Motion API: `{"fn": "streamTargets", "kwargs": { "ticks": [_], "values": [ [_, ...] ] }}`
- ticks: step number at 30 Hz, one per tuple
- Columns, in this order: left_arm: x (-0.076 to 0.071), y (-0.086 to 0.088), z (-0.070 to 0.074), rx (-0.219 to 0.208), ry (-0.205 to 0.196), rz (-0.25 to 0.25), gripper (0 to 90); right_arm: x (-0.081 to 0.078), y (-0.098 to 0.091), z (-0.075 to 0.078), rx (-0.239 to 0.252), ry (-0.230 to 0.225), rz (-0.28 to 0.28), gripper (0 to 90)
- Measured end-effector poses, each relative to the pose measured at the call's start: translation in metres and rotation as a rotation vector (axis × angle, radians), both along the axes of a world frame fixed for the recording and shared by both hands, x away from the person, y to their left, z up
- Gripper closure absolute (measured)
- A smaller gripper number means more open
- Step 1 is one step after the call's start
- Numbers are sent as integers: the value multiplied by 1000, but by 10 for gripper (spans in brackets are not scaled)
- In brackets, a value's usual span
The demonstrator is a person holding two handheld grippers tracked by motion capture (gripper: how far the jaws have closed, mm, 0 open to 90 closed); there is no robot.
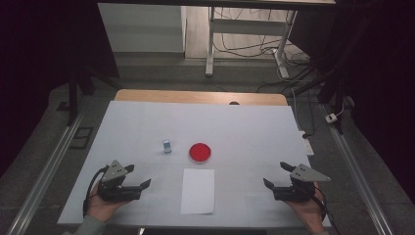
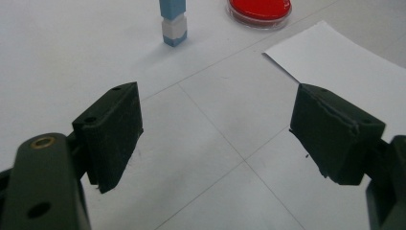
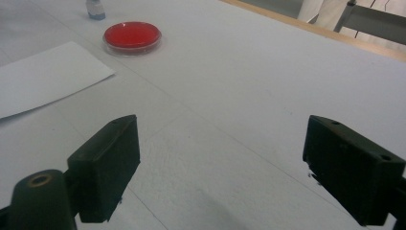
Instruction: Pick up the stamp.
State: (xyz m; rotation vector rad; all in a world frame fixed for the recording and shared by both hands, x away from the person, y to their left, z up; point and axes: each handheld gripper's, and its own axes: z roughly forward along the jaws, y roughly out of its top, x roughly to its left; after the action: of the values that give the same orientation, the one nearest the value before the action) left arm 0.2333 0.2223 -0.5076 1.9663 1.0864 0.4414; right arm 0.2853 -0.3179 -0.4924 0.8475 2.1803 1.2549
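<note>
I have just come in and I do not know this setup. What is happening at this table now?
A person sits at a white table with a gripper in each hand. The left gripper and the right gripper both rest near the front edge, jaws open, holding nothing. Between them lies a white sheet of paper. Beyond it are a round red dish and a small blue and white upright object, both untouched. No handling has begun.
</note>
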Motion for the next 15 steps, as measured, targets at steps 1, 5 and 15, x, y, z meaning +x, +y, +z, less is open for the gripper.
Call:
{"fn": "streamTargets", "kwargs": {
  "ticks": [1,5,15],
  "values": [
    [0,0,0,-3,-2,-1,188,0,0,0,0,3,1,134],
    [-2,1,2,-15,-10,3,189,2,-1,-3,-2,2,13,152],
    [1,3,1,-29,-3,8,191,3,-2,-6,-8,14,9,204]
  ]
}}
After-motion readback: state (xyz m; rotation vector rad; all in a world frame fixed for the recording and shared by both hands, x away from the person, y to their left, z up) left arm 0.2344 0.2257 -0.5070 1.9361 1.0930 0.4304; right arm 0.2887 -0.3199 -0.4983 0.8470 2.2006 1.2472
